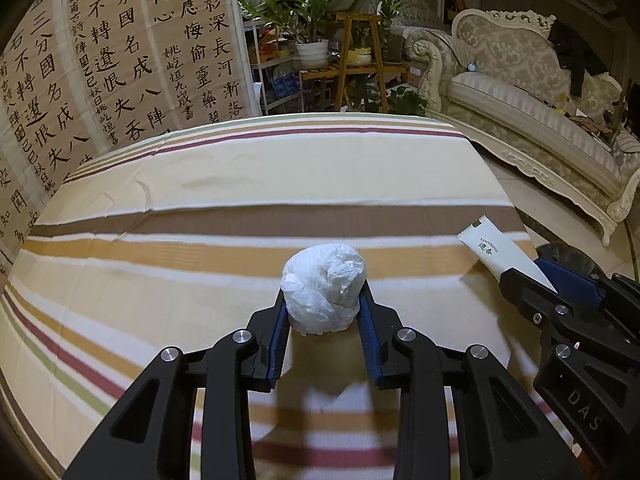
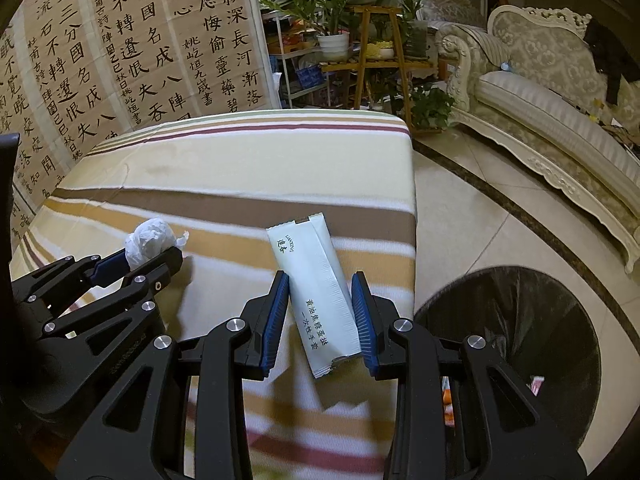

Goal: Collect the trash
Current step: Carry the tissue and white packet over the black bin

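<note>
Clamping a crumpled ball of white tissue (image 1: 323, 287), the left gripper (image 1: 323, 312) has its blue pads (image 1: 280, 332) pressed against both sides of the wad, which is squeezed between them above the striped tablecloth (image 1: 240, 184). From the left wrist camera the wad sits dead centre, with the right gripper (image 1: 532, 276) at about 3 o'clock from it, near the table's right edge.

On the right wrist camera, the right gripper (image 2: 320, 316) grips a long white packet (image 2: 316, 292) printed with dark characters. The packet runs lengthwise between the pads, its far end pointing toward 11 o'clock and its near end poking out toward the camera. Both blue pads touch its long edges, so the jaws are closed on it. The left gripper (image 2: 148, 256) with its tissue ball (image 2: 150, 240) shows at 9 o'clock from the packet.

A round bin lined with a dark bag (image 2: 520, 336) stands on the tiled floor (image 2: 472, 208) at about 3 o'clock from the packet, just beside the table edge; something orange and white lies inside it, too hidden to tell what. Beyond the table hang sheets of calligraphy (image 2: 132, 52) at 10 o'clock, potted plants (image 2: 332, 12) on wooden stands at 12, and a pale ornate sofa (image 2: 552, 92) at 2 o'clock.
</note>
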`<state>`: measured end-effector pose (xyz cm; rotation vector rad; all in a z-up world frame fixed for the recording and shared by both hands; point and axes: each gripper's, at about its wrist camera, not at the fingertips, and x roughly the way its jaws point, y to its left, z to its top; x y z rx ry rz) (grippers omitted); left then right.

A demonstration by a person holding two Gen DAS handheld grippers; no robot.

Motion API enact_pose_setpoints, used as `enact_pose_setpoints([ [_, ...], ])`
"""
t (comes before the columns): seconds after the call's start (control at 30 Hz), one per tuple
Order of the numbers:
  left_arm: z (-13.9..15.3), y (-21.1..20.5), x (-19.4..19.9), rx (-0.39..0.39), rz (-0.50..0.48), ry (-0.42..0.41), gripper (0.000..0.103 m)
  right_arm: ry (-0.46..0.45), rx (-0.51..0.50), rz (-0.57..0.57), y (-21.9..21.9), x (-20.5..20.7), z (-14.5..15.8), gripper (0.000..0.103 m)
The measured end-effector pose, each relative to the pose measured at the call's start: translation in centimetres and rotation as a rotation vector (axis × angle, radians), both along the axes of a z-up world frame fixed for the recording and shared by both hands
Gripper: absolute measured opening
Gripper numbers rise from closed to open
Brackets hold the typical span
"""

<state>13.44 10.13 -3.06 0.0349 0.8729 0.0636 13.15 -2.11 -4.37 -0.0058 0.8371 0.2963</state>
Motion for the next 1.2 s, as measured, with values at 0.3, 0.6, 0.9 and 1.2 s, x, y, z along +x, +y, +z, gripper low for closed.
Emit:
enact_pose_setpoints([
  [0.3,0.5,-1.2,-3.5,0.002,-0.016,-0.02,0.032,-0.004,0.007,-0.021,-1.3,-4.0,0.2,0.032],
  [0.6,0.8,-4.4,-5.9,-0.013,-0.084,-0.034,0.032,-0.019,-0.001,-0.099,-5.0,-7.3,0.2,0.032],
  [0.9,0.6,-8.7,-7.1,-0.013,-0.179,-0.04,0.032,-0.022,-0.011,-0.217,-10.4,-9.2,-0.3,0.032],
  [1.2,0.4,-13.0,-6.8,-0.001,-0.248,-0.048,0.032,-0.029,-0.026,-0.33,-14.7,-9.7,-0.9,0.032],
])
